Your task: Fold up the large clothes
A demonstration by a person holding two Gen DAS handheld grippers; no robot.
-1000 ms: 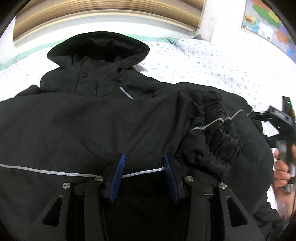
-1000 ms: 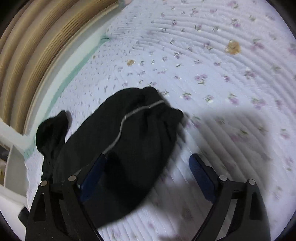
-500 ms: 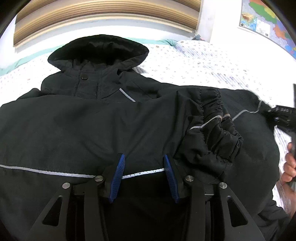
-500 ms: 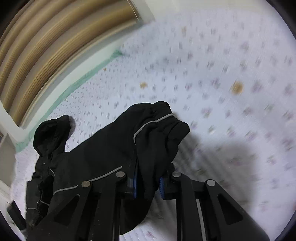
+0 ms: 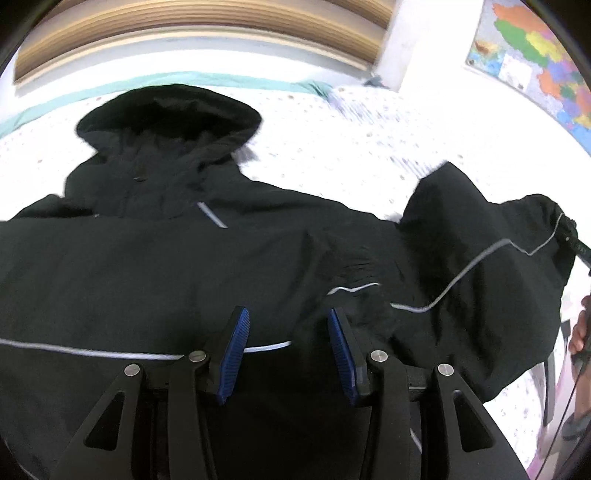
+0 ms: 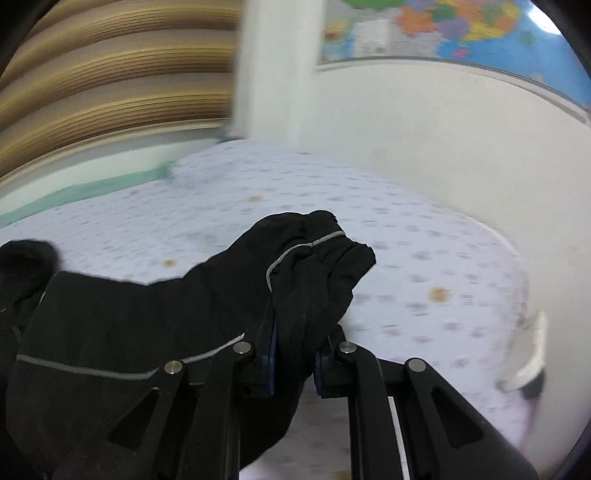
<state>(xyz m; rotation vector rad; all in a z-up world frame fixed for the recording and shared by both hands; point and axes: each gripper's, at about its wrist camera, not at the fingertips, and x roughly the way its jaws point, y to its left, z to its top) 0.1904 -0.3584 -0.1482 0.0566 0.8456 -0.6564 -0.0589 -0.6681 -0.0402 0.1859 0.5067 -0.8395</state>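
Note:
A black hooded jacket [image 5: 155,273] with thin grey reflective piping lies face up on the bed, hood [image 5: 166,114] pointing away. My left gripper [image 5: 288,350] is open and hovers low over the jacket's lower body, holding nothing. My right gripper [image 6: 293,363] is shut on the jacket's right sleeve [image 6: 306,269] near the gathered cuff and holds it lifted off the bed. In the left wrist view the lifted sleeve [image 5: 480,258] stretches out to the right, toward the hand [image 5: 581,328] holding the right gripper.
The bed [image 5: 351,147] has a white quilt with small flowers and a green edge strip. A wooden headboard [image 5: 184,33] runs along the far side. A white wall with a coloured map [image 6: 461,26] borders the right side. A white object [image 6: 528,365] lies at the bed's right edge.
My right gripper closed on the sleeve cuff, then lifted it up and pulled it out to the right, unfolding the sleeve from the jacket's body. The left gripper stayed open over the hem.

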